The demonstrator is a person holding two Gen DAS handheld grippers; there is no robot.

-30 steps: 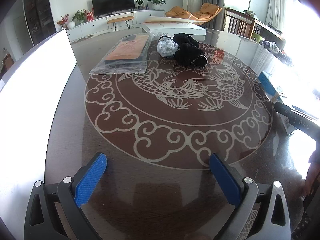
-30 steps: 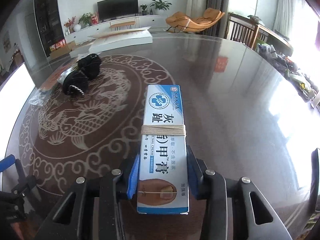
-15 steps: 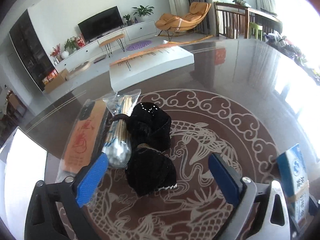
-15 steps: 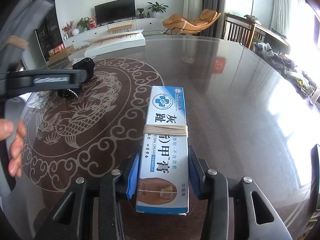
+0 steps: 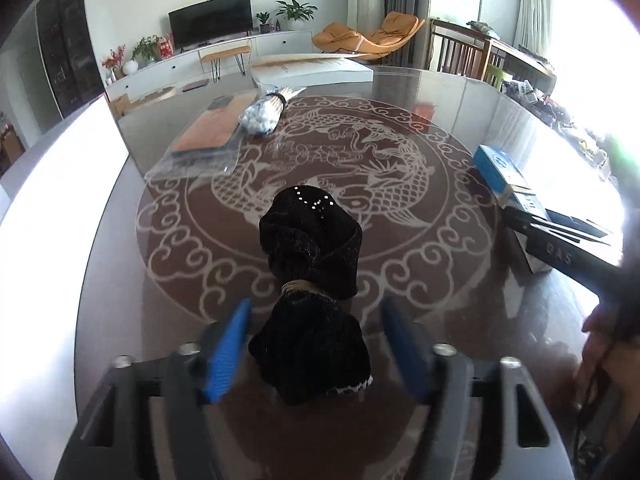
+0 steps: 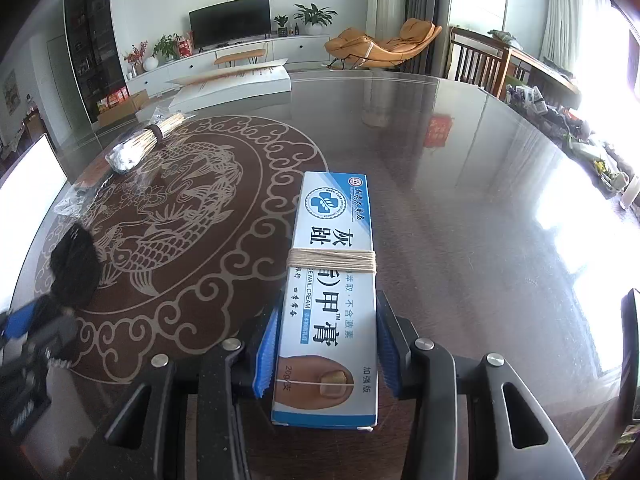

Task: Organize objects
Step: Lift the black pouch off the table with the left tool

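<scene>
While you look along your left gripper (image 5: 316, 350), its two blue ribbed pads (image 5: 226, 354) stand apart on either side of the one fuzzy black knitted bundle (image 5: 312, 280). The jaws have just been opening a little, and the bundle sits between them without either pad pressing on it. That bundle is soft and lumpy, pinched at its waist by a tan band, with a few small white studs on its far lobe; it rests near the table's near edge, on the glossy dark round table (image 5: 460, 92) with its pale scrollwork and fish medallion. Toward the far left edge lie one flat orange packet in a clear plastic sleeve (image 5: 208, 136) and, just beside it, one bundle of thin wooden sticks with white tips (image 5: 262, 118). At the right, your right gripper (image 6: 326, 350) is clamped on the one long blue-and-white cardboard cream box (image 6: 332, 276), wound around the middle with tan string (image 6: 332, 264) and lying on the tabletop.
</scene>
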